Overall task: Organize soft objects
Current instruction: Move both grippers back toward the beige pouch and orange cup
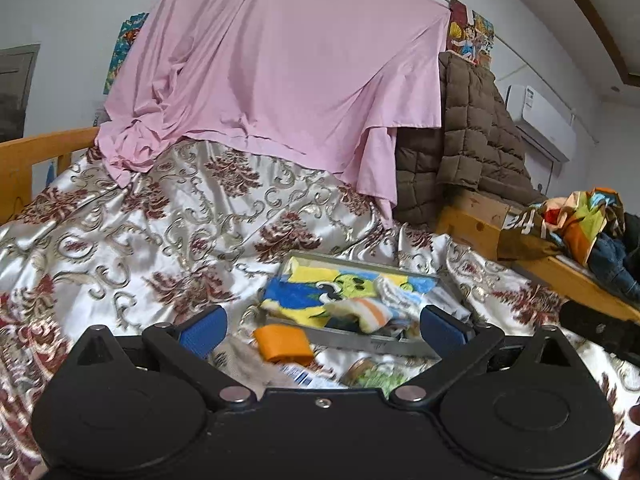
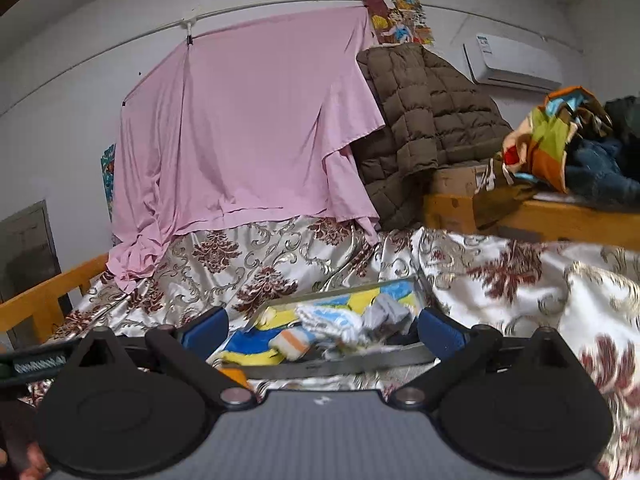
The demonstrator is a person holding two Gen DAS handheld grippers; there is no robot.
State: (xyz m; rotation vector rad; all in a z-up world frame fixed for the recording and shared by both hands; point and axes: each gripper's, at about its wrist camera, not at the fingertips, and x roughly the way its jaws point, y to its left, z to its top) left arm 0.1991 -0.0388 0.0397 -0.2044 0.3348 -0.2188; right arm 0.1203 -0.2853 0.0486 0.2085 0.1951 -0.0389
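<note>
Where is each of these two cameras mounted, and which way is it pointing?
Left wrist view: sits on the left gripper, looking forward over the floral satin bedspread at the grey metal tray of colourful cloths; its blue-padded fingers show, spread open.
Right wrist view: sits on the right gripper, facing the same tray; its open blue fingers show, and part of a hand at the lower left.
Shared: tray, bedspread, hanging pink sheet, brown quilted jacket, white air conditioner.
</note>
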